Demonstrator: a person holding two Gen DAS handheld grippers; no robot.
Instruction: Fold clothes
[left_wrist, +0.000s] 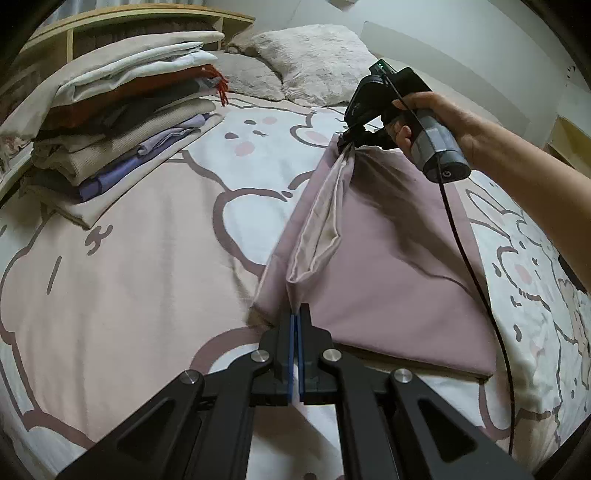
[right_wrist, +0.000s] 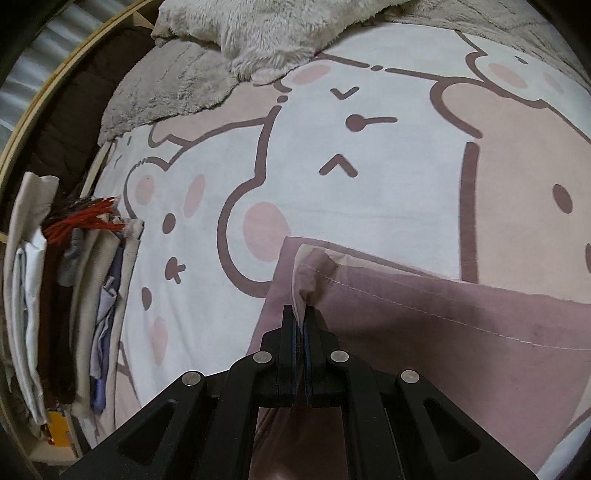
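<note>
A mauve pillowcase (left_wrist: 388, 266) with a pale lining lies on the bed, partly folded, its left edge lifted. My left gripper (left_wrist: 297, 308) is shut on its near corner. My right gripper (left_wrist: 345, 142), held by a hand, is shut on its far corner and holds it above the bed. In the right wrist view the right gripper (right_wrist: 303, 314) pinches the stitched hem of the pillowcase (right_wrist: 443, 332). The edge between the two grippers hangs open, showing the pale inside.
A stack of folded clothes (left_wrist: 122, 122) sits at the far left of the bed, also in the right wrist view (right_wrist: 74, 295). Fluffy pillows (left_wrist: 310, 62) lie at the head. A cartoon-print bedspread (left_wrist: 147, 258) covers the bed. A black cable (left_wrist: 476, 280) trails from the right gripper.
</note>
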